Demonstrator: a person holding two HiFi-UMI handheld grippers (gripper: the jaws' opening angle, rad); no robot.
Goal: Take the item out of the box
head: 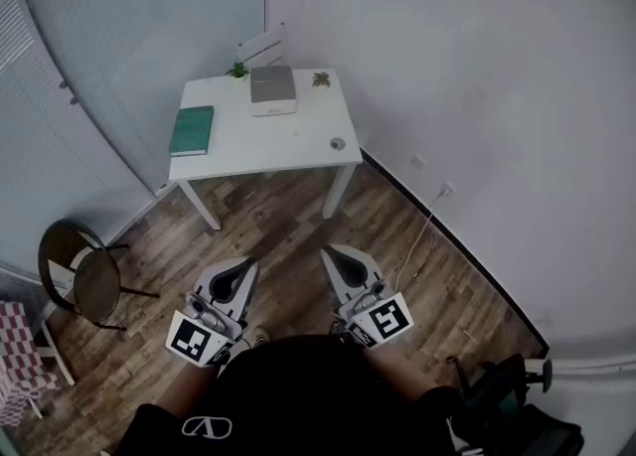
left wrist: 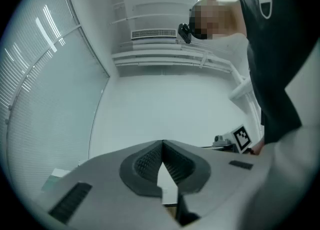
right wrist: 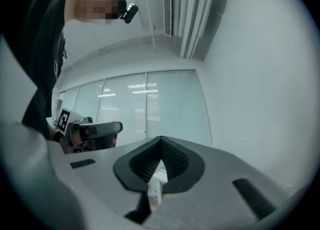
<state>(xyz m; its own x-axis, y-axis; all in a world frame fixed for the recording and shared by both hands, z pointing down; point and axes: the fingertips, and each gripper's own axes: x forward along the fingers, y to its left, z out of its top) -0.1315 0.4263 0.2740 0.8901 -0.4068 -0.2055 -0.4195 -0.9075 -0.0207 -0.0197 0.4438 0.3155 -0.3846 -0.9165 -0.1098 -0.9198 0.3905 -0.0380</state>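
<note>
head view showed the grey box (head: 272,87) far off on the white table (head: 288,141), too small to make out any item inside. left gripper (head: 242,265) and right gripper (head: 334,253), well short of the table, had jaws pressed together, empty.

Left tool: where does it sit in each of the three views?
Head view: left tool, lower left of centre, over the wood floor.
Left gripper view: the tool itself, bottom centre, jaws together.
Right gripper view: the tool at mid-left, pointing right.
Shared landmark: the window blinds.
</note>
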